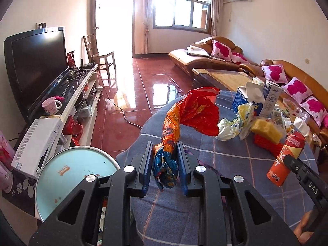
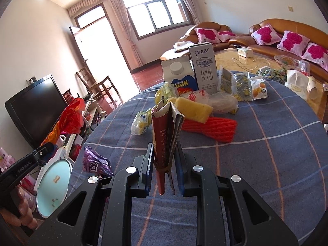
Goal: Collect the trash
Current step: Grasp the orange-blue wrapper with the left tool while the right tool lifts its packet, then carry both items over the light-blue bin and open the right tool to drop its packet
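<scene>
Both grippers are loaded. My left gripper (image 1: 165, 155) is pinched on a twisted red and orange plastic bag (image 1: 192, 112), which rises from the fingers above the edge of the blue checked tablecloth (image 1: 235, 162). My right gripper (image 2: 164, 157) is clamped on a flattened red carton (image 2: 166, 131), standing upright between the fingers over the same cloth. More trash sits ahead: a yellow sponge (image 2: 194, 109), red foam netting (image 2: 211, 128), two milk cartons (image 2: 190, 71) and a purple wrapper (image 2: 95, 161). Off the table's left edge, a pale blue bin lid (image 1: 75, 176).
</scene>
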### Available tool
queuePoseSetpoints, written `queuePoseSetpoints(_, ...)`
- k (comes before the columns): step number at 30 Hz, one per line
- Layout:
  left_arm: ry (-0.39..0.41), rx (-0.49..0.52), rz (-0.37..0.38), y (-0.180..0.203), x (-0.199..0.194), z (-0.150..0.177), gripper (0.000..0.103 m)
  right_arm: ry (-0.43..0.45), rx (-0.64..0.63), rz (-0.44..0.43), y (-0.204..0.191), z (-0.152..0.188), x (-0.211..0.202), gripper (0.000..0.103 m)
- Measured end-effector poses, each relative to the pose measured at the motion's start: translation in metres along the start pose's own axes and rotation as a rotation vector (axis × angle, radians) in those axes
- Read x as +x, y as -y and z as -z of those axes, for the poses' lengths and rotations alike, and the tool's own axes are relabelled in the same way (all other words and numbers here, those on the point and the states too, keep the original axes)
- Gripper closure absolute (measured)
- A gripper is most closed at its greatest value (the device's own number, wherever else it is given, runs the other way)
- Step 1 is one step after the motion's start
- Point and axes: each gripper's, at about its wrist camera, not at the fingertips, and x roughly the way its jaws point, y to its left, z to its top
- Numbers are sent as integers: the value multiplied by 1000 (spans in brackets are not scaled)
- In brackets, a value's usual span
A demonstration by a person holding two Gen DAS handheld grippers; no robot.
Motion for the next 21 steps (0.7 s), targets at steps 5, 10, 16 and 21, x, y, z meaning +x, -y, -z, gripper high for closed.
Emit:
queuePoseSetpoints(5, 1, 2, -18, -15, -18, 10, 80, 11, -54, 16, -17, 4, -6, 82)
queuePoseSetpoints(10, -6, -14, -61, -40, -28, 21, 80, 23, -122, 32, -34, 6, -12, 82)
queuePoseSetpoints(16, -4, -43, -102, -72, -42, 29, 80, 11, -239, 28, -66, 16, -10, 82)
queuePoseSetpoints(21, -2, -67, -137, -97, -52, 35, 80, -7, -333, -5, -98, 29, -4, 82)
